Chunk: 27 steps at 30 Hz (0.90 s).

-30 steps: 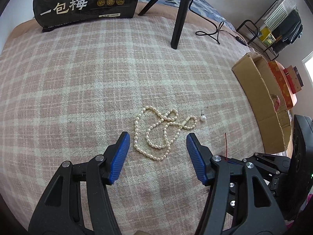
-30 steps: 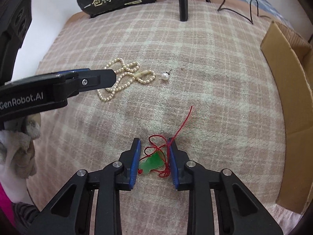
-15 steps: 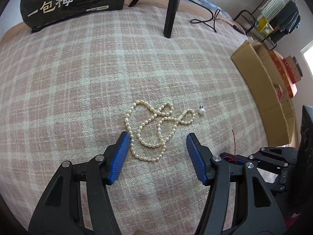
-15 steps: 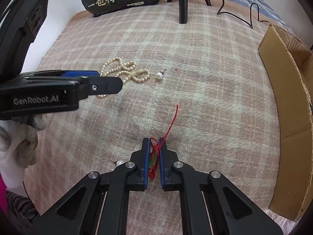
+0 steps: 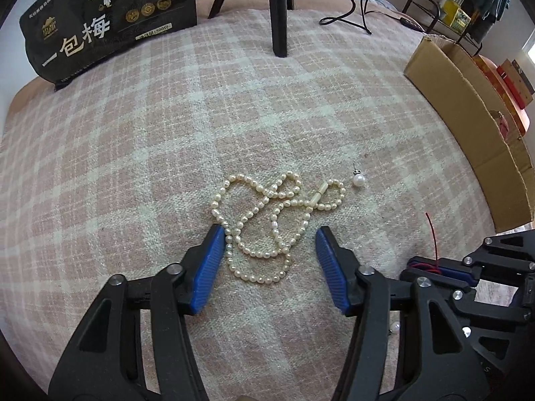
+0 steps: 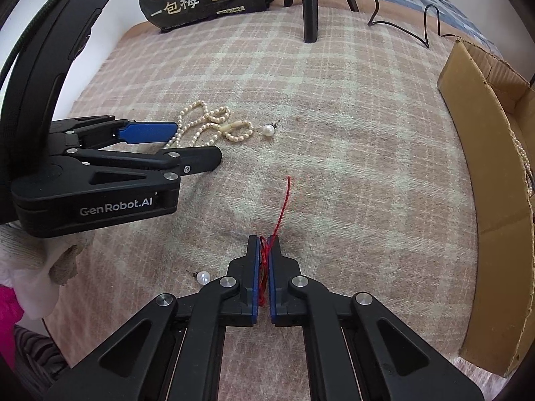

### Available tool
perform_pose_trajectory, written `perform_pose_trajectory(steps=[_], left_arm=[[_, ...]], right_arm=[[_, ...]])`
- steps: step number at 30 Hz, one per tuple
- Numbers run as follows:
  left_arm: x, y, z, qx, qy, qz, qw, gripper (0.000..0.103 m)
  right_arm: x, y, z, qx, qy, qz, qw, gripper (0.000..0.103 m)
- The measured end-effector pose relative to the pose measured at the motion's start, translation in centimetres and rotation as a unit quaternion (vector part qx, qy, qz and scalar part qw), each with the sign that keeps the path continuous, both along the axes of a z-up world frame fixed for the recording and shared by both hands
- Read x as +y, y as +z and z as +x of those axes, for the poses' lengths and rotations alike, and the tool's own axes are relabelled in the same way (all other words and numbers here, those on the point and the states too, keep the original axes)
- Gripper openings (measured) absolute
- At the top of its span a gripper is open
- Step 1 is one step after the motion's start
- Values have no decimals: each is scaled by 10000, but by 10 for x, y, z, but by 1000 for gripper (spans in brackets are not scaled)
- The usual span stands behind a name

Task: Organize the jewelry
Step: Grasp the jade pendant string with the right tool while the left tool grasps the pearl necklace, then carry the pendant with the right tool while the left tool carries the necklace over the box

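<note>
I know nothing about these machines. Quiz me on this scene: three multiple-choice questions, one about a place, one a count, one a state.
1. Where does the pearl necklace lie?
A. on the plaid blanket
B. in the cardboard box
C. on the black bag

2. How many loose pearl earrings show in the right wrist view?
A. none
B. two
C. five

3. What are the right tongs doing?
A. standing wide open
B. shut on a red cord
C. shut on the necklace

Answers: 1 A, it lies between the closing left tongs, not yet gripped. 2 B, one earring beside the necklace, another near the tongs. 3 B, the red cord trails out from the pads.
</note>
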<state>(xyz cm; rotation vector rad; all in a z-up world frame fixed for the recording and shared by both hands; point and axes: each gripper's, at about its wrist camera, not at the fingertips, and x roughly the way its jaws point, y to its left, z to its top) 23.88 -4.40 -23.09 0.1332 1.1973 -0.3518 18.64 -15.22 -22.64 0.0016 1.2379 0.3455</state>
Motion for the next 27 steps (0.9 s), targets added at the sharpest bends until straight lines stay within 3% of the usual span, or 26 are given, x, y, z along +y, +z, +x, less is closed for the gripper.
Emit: perform_pose_trajectory(steps=[1,3,5,11,20,27], left_arm=[[1,0,1,-39,39,3,10000,45],[6,1,3,-77,164,-25,9998,18],[12,2,6,-39,286,-175,9994,6],[21,10,2,-79,440,-412,9982,6],[34,47,-6,-276,633,-994,9926,5],[39,68,-15,-508,684,-1080,9905,5]], right_arm=[[0,0,0,-4,-3,-2,10000,3],[1,0,-1,-9,-5,-7,10000,3],[1,0,-1,-9,-1,-5,10000,3],[-1,1,0,13,13,67,10000,2],[-12,10,3,84,-87,404,9991,1],[-14,22,-3,-5,-84,577,9983,1]])
